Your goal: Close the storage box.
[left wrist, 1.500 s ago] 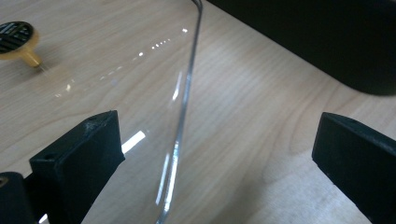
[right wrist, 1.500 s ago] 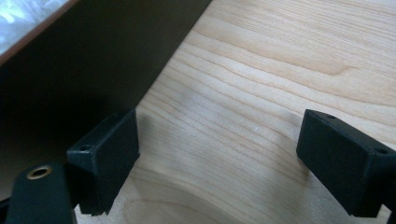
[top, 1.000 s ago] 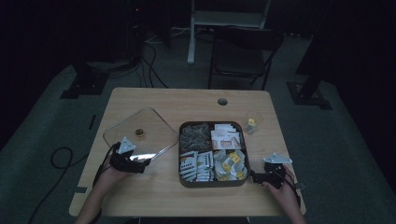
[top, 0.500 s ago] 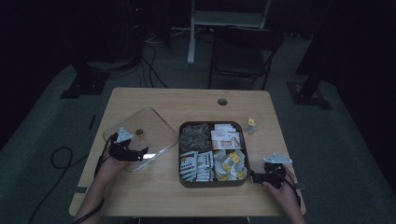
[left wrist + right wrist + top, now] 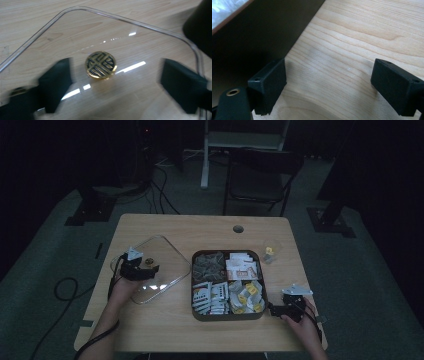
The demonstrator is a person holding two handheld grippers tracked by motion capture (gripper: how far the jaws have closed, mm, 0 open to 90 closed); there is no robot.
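Observation:
A clear square lid (image 5: 165, 255) with a round brass knob (image 5: 148, 262) lies flat on the wooden table (image 5: 200, 230), left of a dark tray (image 5: 227, 318). My left gripper (image 5: 149, 268) hovers over the lid. In the left gripper view the knob (image 5: 101, 64) sits between the jaws, closer to the left fingertip (image 5: 56, 85); the jaws have just been closing, but neither pad touches it. My right gripper (image 5: 274, 310) rests by the tray's near right corner. Its jaws (image 5: 327, 85) stand open over bare wood, with the tray wall (image 5: 262, 37) on their left.
The tray holds four compartments of packets and tea bags. A small glass (image 5: 270, 251) stands behind its right side. A cable hole (image 5: 238, 228) marks the table's far edge. A folding chair (image 5: 260, 175) stands beyond the table.
My left hand has moved away from the person across the lid, bringing the gripper up to the knob. The right hand has stayed where it was.

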